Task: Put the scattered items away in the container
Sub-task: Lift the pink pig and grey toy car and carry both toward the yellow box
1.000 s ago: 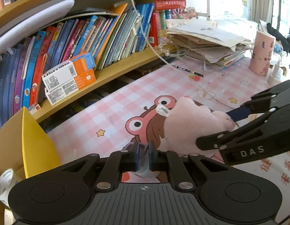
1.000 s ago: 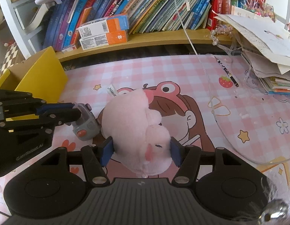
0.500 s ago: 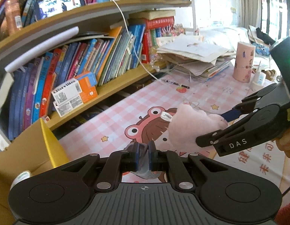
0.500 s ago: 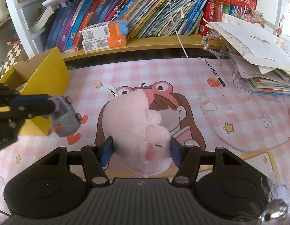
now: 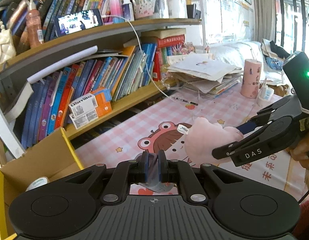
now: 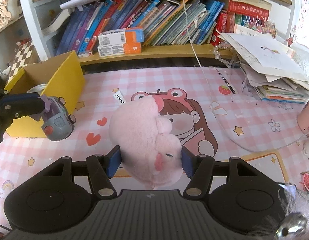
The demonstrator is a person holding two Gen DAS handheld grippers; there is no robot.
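Your left gripper [image 5: 152,167] is pinched tight on the small grey toy car [image 6: 57,123]; in the right wrist view the pads grip only the purple cap at its top, so the car dangles off the desk at about nine o'clock, right in front of the yellow cardboard box [image 6: 54,76]. Your right gripper [image 6: 150,161] is clamped at a middling spread on the pink plush pig [image 6: 146,138], the blue pads pressing into its soft sides with most of the body sticking out ahead of the jaws, toward twelve o'clock.

Beyond the tongs, the box sits at ten o'clock in the right view and at eight o'clock in the left view, open on top, with a roll of tape [image 5: 37,182] already inside. The pink checked desk mat [image 6: 244,108] runs under both toys; a pen [image 6: 226,81] lies at one o'clock, near the heap of papers [image 6: 274,68].

Mind these risks, in my judgement:
- The car hangs from a small top part, so a quick swing could twist it loose before it clears the box wall.
- The plush is squashy and front-heavy; it may sag or slide out if you tip the tongs down.
- Both grippers head for the same box, so they could knock together at the rim.
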